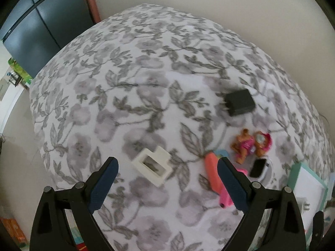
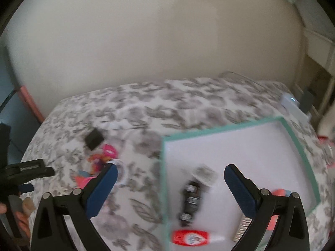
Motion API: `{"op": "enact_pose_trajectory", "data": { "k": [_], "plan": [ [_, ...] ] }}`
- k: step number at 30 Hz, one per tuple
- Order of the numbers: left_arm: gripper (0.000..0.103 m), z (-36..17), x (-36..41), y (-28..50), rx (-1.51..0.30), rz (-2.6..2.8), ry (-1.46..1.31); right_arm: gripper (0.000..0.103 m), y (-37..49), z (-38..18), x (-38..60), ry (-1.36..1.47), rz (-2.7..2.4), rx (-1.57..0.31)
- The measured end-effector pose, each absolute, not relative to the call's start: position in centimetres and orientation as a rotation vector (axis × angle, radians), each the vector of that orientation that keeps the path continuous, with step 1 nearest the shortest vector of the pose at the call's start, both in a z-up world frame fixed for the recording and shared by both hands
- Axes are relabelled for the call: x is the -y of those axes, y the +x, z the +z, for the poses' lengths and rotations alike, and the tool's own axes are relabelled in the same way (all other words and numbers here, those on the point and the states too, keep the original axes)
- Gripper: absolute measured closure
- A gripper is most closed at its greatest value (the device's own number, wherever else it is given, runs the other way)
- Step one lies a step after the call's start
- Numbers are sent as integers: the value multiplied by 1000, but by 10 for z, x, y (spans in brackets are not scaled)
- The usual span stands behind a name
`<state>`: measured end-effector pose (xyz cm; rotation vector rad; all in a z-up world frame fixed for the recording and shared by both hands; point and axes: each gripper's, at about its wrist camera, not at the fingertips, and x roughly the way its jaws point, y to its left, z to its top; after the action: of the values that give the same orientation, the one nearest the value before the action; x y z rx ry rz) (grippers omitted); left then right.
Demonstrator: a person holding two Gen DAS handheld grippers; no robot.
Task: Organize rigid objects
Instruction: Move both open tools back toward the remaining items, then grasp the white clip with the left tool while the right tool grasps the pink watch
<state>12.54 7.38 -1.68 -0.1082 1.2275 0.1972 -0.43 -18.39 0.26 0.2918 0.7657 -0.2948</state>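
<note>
With both my left gripper (image 1: 167, 167) and right gripper (image 2: 170, 174) spread wide and empty, I should straddle the white block (image 1: 152, 167) near the bedspread's (image 1: 146, 62) front edge squarely, then carry it to the teal-rimmed tray (image 2: 293, 133).

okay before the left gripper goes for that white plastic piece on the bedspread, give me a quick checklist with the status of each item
1. Left gripper open: ok.
2. Left gripper empty: ok.
3. White plastic piece lies between the fingers' line, apart from other items: ok.
4. Teal-rimmed tray has bare floor left: ok.
5. Right gripper open, holding nothing, above the tray: ok.
6. Height of left gripper above the piece: cannot tell.
</note>
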Motion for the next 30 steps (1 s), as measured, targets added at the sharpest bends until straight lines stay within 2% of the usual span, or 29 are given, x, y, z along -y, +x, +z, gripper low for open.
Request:
{"op": "enact_pose_trajectory", "data": {
  "k": [5,14,22,26,30],
  "plan": [
    [7,-33,-95,136,-1264,227,-150,0,26,-9,147,325,-146,-832],
    [7,-65,-126,147,-1345,285,-209,0,62,-67,105,402,-23,-1019],
    [7,-76,-130,147,-1360,274,-251,0,75,-92,92,427,3,-1076],
    [8,-80,-125,148,-1368,252,-241,5,79,-95,86,420,9,-1081],
    [8,-86,-117,149,-1382,228,-237,14,83,-95,80,402,24,-1078]
  ]
}}
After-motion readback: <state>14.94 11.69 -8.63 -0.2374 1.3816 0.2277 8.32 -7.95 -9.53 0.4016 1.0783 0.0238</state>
